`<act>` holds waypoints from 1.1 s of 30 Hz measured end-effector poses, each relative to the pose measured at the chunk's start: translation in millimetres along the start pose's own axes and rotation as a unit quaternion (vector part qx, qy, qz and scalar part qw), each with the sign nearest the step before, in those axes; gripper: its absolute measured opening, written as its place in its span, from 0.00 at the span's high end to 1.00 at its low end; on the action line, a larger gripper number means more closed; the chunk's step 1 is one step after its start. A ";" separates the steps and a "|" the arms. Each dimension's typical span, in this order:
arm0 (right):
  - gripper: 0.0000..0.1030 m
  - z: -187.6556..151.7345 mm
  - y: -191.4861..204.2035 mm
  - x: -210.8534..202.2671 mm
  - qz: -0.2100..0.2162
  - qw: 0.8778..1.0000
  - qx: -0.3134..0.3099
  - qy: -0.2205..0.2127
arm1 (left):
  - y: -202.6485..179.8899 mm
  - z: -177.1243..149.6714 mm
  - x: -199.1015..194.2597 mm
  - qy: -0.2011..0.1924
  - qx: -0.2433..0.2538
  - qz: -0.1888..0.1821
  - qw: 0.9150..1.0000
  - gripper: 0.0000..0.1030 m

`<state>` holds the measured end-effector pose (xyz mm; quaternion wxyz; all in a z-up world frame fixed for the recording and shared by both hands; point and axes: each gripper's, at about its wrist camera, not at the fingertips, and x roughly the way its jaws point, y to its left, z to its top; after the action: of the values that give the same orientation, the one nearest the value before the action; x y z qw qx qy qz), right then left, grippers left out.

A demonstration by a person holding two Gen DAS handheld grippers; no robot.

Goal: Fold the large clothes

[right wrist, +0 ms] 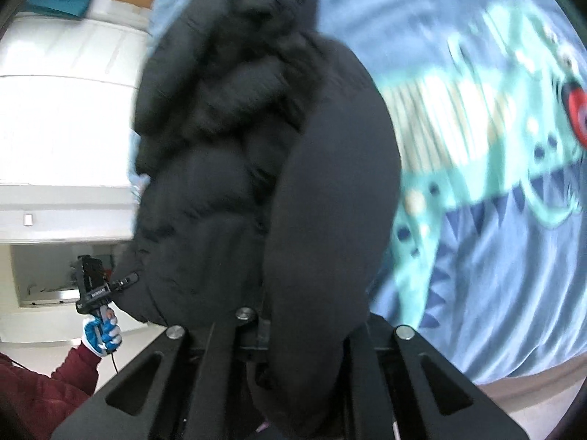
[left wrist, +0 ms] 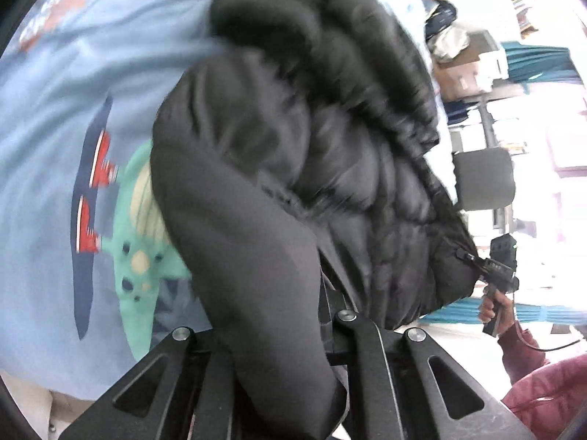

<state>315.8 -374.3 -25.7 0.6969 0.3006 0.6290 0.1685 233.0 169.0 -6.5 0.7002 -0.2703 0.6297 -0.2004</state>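
Observation:
A black puffer jacket (left wrist: 293, 146) hangs bunched and lifted off a light blue sheet with a dinosaur print (left wrist: 55, 117). My left gripper (left wrist: 293, 333) is shut on a fold of the jacket, and the cloth covers its fingertips. At the right of the left wrist view, my right gripper (left wrist: 495, 267) pinches the jacket's zipper edge. In the right wrist view the jacket (right wrist: 227, 183) drapes over my right gripper (right wrist: 264, 330), which is shut on it. My left gripper (right wrist: 110, 288) holds the jacket's far corner at the lower left, in a hand with a blue and white glove (right wrist: 102, 333).
The printed sheet (right wrist: 477, 220) spreads under the jacket. A person's maroon sleeve (left wrist: 521, 352) is at the lower right. Behind stand a black chair (left wrist: 484, 179), cardboard boxes (left wrist: 462, 73), teal cloth (left wrist: 535, 62) and a white cabinet (right wrist: 66, 110).

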 end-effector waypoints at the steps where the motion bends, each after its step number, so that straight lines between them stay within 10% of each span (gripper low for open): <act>1: 0.92 8.6 6.9 -11.3 0.006 1.000 -0.001 -0.017 | -3.8 7.3 -6.7 -0.011 0.001 -0.008 1.000 0.90; 17: 0.92 179.6 93.4 -98.7 0.072 0.982 0.005 -0.177 | -48.7 180.0 -109.7 -0.184 -0.018 -0.076 0.980 0.89; 33: 0.89 355.9 61.5 18.0 -0.031 0.976 0.154 -0.147 | 3.7 362.9 -1.3 -0.139 -0.096 0.030 0.985 0.84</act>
<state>675.4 -390.1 9.2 0.7319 0.4063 0.5470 0.0015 591.9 218.4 14.2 0.7575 -0.3427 0.5502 -0.0779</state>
